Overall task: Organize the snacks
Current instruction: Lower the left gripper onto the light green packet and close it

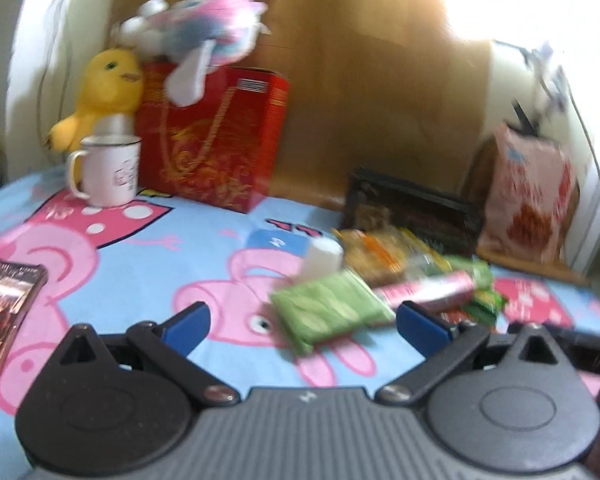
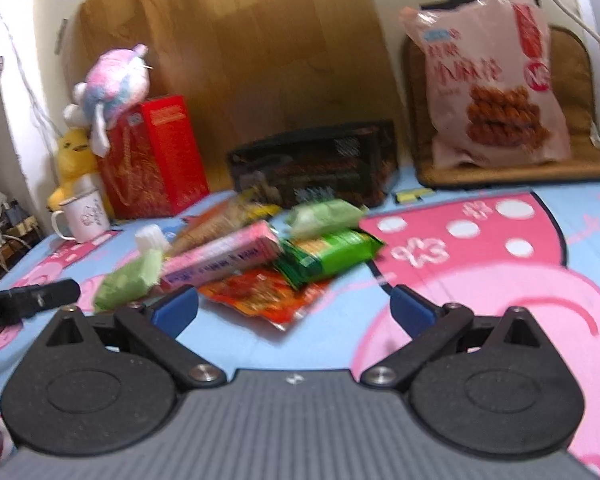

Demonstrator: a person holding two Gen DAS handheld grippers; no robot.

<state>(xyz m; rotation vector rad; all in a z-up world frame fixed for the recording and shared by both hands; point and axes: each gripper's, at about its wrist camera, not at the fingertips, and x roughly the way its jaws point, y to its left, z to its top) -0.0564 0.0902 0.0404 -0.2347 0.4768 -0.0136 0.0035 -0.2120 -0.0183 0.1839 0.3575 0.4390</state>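
A pile of snack packets lies on the cartoon-print cloth. In the left wrist view my left gripper is open and empty, with a light green packet just ahead between its fingers and a pink stick pack to the right. In the right wrist view my right gripper is open and empty just before a red-orange packet, with the pink stick pack, a dark green packet and light green packets behind it. A black basket stands behind the pile.
A red gift box, a white mug and plush toys stand at the back left. A large pink snack bag leans on a brown cushion at the back right. A dark packet lies at the left edge.
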